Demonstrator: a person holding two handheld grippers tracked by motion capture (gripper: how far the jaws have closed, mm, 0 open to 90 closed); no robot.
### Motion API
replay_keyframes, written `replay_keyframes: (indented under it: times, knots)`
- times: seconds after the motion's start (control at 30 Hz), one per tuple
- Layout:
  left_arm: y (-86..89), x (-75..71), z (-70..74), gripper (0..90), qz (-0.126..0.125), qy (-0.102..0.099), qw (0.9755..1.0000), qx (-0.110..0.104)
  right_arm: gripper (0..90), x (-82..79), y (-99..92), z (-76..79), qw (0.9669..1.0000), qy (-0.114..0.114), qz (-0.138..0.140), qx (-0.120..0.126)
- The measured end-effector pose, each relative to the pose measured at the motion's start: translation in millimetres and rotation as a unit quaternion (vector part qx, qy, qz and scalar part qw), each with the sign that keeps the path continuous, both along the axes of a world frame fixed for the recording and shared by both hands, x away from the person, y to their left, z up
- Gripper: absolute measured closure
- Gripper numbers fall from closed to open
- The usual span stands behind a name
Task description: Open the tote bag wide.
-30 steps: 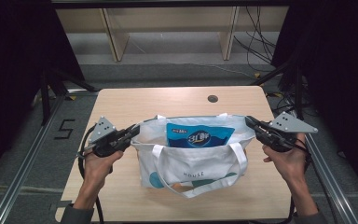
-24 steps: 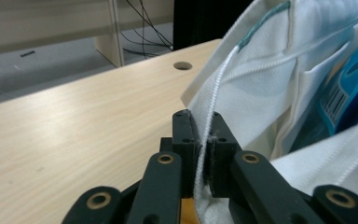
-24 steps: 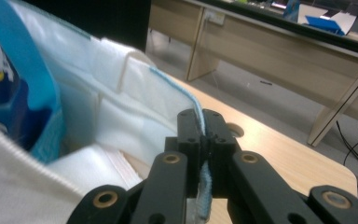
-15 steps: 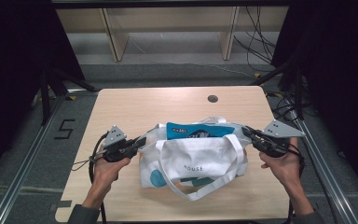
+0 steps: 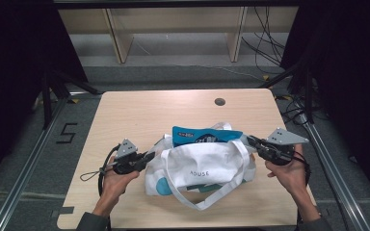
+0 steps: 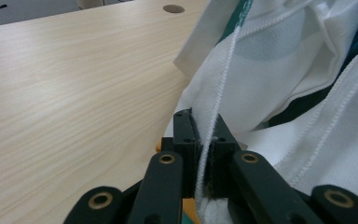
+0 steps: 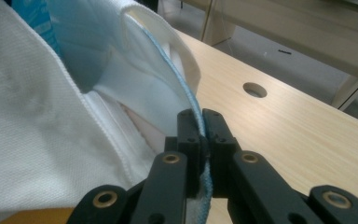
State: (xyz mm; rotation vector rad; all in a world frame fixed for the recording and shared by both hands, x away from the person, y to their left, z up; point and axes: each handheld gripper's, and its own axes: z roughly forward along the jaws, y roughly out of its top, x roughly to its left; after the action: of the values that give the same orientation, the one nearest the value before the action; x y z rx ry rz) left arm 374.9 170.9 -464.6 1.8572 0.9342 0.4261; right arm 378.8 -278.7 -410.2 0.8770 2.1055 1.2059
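Bag has been lowered since a second ago: then it was held up and open between the grippers, now it lies slumped flat on the table, handles spilling toward the near edge. Lowering looks about done; letting go of the rim is judged the likely next step.

Left gripper is seen at the bag's left end, jaws pinched on the white rim seam, nearly pressed together with cloth between. Right gripper is at the bag's right end, jaws clamped on the blue-edged rim, likewise tight. Bag is stretched between the two, just near of table centre.

Blue packet is seen sticking out of the bag's far opening. Farther off, a round hole in the tabletop, well apart from the bag.
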Motion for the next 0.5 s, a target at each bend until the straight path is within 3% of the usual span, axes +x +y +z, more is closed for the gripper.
replay_keyframes:
  times: [0.17, 0.27, 0.37, 0.5]
  knots:
    - [-0.8, 0.2, -5.1, 85.2, -0.011, -0.001, 0.9999, 0.013, 87.0, 0.1, 0.6, -5.2, 1.0000, 0.002, 0.004, -0.008]
    - [-2.9, -1.5, -8.8, 85.3, 0.000, 0.004, 0.9999, 0.016, 87.0, -0.1, 2.0, -11.6, 0.9996, 0.020, 0.009, -0.018]
    - [-3.5, -0.1, -11.7, 85.3, -0.008, 0.002, 0.9996, 0.027, 87.0, 1.6, 3.1, -21.5, 0.9990, 0.033, 0.013, -0.026]
    - [-9.5, -0.4, -15.3, 85.4, -0.018, -0.012, 0.9975, 0.068, 87.0, 6.5, 3.3, -41.4, 0.9973, 0.062, 0.015, -0.036]
